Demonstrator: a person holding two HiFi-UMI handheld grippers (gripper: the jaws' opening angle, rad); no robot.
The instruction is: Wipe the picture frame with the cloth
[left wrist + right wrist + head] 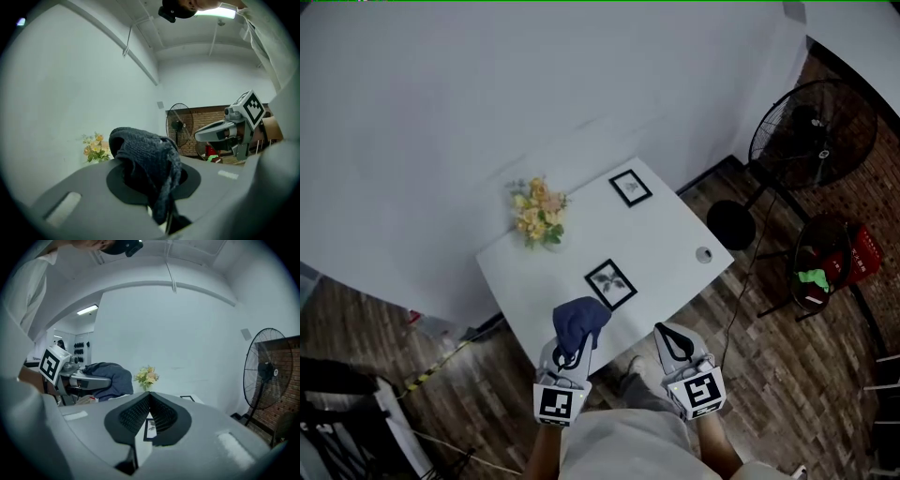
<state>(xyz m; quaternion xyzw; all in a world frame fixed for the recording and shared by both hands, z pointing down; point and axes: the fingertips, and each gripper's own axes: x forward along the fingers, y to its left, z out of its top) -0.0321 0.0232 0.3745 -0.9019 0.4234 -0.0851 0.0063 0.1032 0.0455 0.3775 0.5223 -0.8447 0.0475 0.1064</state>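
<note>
On the table [670,234] we count one flower bunch [538,214] and two picture frames, a nearer frame [610,284] and a farther frame [630,187]. Our left hand-held gripper [572,354] clamps the one blue cloth [581,319] just before the nearer frame. Our right hand-held gripper [672,335], level beside it, has its jaws together, empty.

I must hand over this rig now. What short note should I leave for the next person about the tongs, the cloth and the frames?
Left tongs: shut on the dark blue cloth, held above the near edge of the white table.
Right tongs: shut, empty, beside the left.
On the table: near picture frame just ahead of the cloth, far picture frame at the back.
Done: cloth is in the tongs.
Left: cloth touches no frame yet; all wiping remains.
</note>
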